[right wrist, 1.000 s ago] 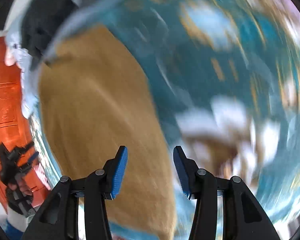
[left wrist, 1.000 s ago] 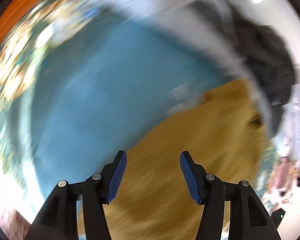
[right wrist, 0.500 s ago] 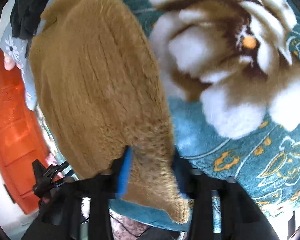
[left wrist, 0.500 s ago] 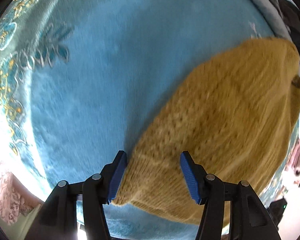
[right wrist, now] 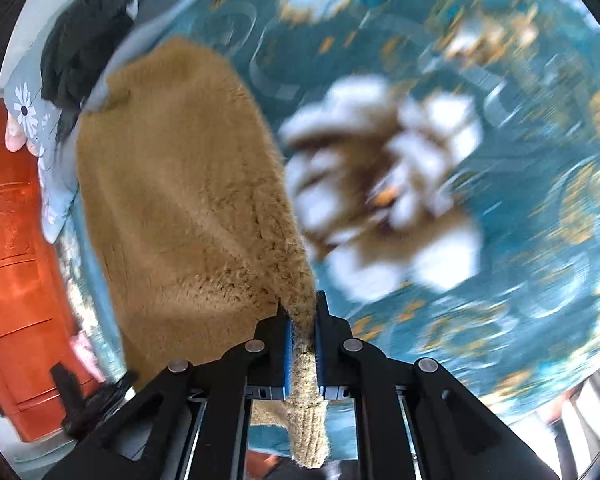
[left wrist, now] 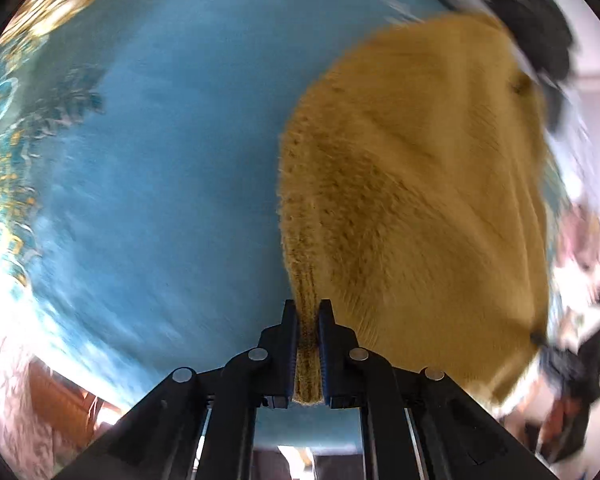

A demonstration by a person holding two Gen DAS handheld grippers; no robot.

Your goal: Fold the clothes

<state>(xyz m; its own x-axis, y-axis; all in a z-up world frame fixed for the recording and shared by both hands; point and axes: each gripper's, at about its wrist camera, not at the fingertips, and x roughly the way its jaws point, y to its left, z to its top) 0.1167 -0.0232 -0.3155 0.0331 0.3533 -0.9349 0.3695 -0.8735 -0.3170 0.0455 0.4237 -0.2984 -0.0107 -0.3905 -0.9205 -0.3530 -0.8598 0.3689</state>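
A mustard-yellow knit sweater (left wrist: 420,184) lies spread on a teal blanket (left wrist: 172,160). My left gripper (left wrist: 308,316) is shut on the ribbed hem at the sweater's near left corner. In the right wrist view the same sweater (right wrist: 180,200) stretches away to the left. My right gripper (right wrist: 302,312) is shut on its near right hem corner, and a ribbed strip hangs down between the fingers. Both views are blurred by motion.
The blanket (right wrist: 500,280) has a big white and brown flower (right wrist: 380,200) and gold patterns. A dark garment (left wrist: 532,20) and a grey flowered cloth (right wrist: 40,132) lie beyond the sweater's far end. An orange cabinet (right wrist: 12,260) stands at the left.
Both grippers were open above the sweater. They came down onto the hem corners and closed on them. The hem now rises off the blanket in both grips.
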